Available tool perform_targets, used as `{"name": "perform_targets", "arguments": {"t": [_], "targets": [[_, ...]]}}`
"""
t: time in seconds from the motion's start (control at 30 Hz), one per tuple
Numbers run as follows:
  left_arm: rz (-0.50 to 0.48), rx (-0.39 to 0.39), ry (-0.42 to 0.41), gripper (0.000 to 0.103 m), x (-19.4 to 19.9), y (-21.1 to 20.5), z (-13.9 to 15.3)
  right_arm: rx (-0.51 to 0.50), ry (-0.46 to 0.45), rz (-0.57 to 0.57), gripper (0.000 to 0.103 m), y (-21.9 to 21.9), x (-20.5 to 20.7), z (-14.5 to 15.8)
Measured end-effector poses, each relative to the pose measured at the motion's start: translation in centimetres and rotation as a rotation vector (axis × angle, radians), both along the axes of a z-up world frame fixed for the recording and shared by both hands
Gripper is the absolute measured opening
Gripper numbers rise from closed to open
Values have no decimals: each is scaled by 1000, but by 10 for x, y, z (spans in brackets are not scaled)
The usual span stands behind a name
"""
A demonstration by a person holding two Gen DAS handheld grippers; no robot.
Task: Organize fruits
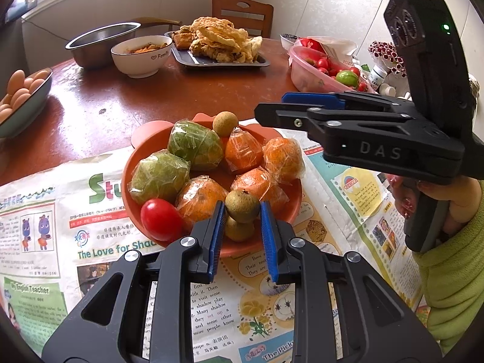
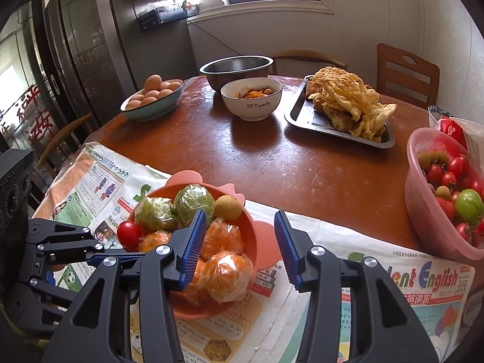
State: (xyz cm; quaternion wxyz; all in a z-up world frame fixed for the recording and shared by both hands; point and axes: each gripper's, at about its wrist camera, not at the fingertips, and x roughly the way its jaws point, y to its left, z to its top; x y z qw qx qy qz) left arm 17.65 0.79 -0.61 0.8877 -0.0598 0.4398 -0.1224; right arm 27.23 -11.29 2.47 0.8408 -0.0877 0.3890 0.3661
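An orange plate (image 1: 145, 145) on newspaper holds two wrapped green fruits (image 1: 193, 143), several wrapped oranges (image 1: 242, 151), a cherry tomato (image 1: 160, 219) and small brown longans. My left gripper (image 1: 243, 236) is at the plate's near edge, shut on one longan (image 1: 242, 205), with another longan just below it. My right gripper (image 2: 240, 245) stands open above the plate's right rim (image 2: 252, 236) with nothing between its pads. In the left wrist view the right gripper (image 1: 272, 106) hovers over the plate's far right side. A pink basin (image 2: 423, 211) at the right holds cherry tomatoes, longans and a green fruit.
On the brown round table (image 2: 272, 157) stand a bowl of eggs (image 2: 151, 99), a steel bowl (image 2: 236, 66), a white bowl (image 2: 251, 103) and a tray of fried food (image 2: 341, 112). Newspaper (image 2: 393, 287) covers the near edge. Wooden chairs (image 2: 405, 72) stand behind.
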Motion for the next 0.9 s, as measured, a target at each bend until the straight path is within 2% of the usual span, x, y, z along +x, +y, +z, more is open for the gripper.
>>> {"name": "perform_targets", "arguments": {"t": [0.1,0.3,0.43,0.53,0.63,0.73,0.9], "targets": [[-2,-1,-1,22,-1,-1,1,0,-4,-2,51,-3,-4,2],[5,5,-7,25,-2,-2,3,2,-13,-15,55,-10,-9,5],[14,5,-14,25,-5,1,6,4,-21,-29,62,-15,-11,7],[25,7,-19,36,-7,4,9,-1,-30,-37,67,-18,-14,9],[33,6,-25,37,-10,6,12,-2,-38,-43,71,-20,-17,11],[44,1,-34,46,-14,10,15,-1,-47,-52,76,-23,-21,14],[59,6,-48,50,-21,13,20,9,-63,-74,82,-27,-28,20]]}}
